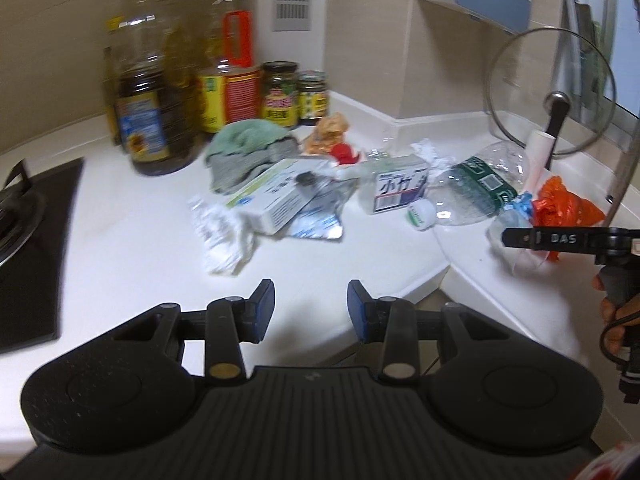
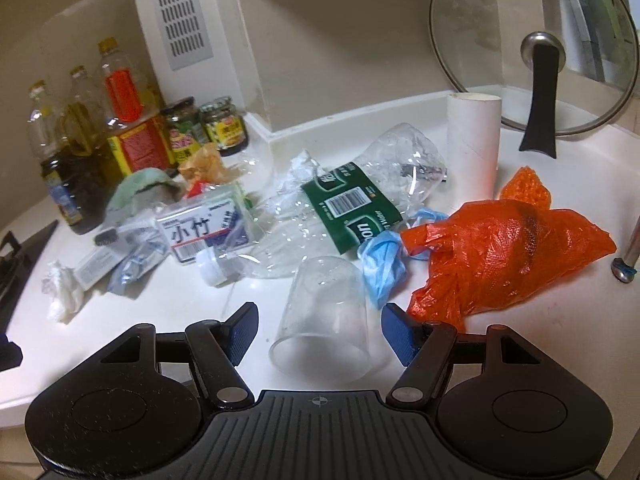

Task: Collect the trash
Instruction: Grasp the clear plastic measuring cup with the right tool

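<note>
Right wrist view: right gripper (image 2: 319, 338) stands wide with the clear plastic cup (image 2: 322, 320) lying on its side between the untouching pads, so it should advance and close gently around the cup; left gripper (image 1: 311, 308) narrow, empty, crumpled tissue (image 1: 220, 240) ahead-left.

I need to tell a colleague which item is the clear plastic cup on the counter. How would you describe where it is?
Start at the glass pot lid leaning against the wall, then come forward past the orange plastic bag towards the counter's front edge. The clear cup lies on its side between the open fingers of the right gripper. Unlike the crushed bottle behind it, it is smooth and unlabelled.
</note>
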Demonstrator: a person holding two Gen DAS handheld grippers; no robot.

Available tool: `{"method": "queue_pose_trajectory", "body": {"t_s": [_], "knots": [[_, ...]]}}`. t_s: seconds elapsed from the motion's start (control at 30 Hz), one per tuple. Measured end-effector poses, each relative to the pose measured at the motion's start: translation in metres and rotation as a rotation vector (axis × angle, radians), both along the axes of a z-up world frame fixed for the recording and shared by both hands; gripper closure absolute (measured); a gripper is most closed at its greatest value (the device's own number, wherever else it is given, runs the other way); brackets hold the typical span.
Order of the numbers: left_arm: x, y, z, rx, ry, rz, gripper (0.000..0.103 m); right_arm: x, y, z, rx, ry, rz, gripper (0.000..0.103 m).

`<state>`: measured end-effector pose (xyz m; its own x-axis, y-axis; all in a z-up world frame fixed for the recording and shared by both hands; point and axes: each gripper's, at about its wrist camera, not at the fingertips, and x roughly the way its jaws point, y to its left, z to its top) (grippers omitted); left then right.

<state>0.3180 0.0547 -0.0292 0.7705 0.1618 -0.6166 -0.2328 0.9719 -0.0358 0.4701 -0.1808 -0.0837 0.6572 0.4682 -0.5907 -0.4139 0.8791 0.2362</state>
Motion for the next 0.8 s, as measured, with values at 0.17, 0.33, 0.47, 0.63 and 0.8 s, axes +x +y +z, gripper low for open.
{"method": "queue_pose_trajectory", "body": {"t_s": [0.17,0.33,0.47,0.63,0.8], "knots": [[0.025,0.003,-0.002,0.001,-0.002,-0.083,0.066,0.006,0.004,-0.004,-0.012,0.012,-0.040,0.036],[0.050,0.003,-0.006,0.011,0.003,-0.165,0.065,0.007,0.006,-0.005,-0.014,0.029,-0.061,0.052],[0.069,0.004,-0.009,0.013,0.003,-0.220,0.063,-0.001,0.006,0.000,-0.015,0.001,-0.066,0.053],[0.094,0.005,-0.011,0.034,0.001,-0.276,0.054,-0.009,0.002,0.013,0.024,-0.029,-0.073,0.053],[0.123,0.006,-0.011,0.073,-0.022,-0.338,0.049,-0.005,-0.003,0.023,0.049,-0.036,-0.126,0.053]]}}
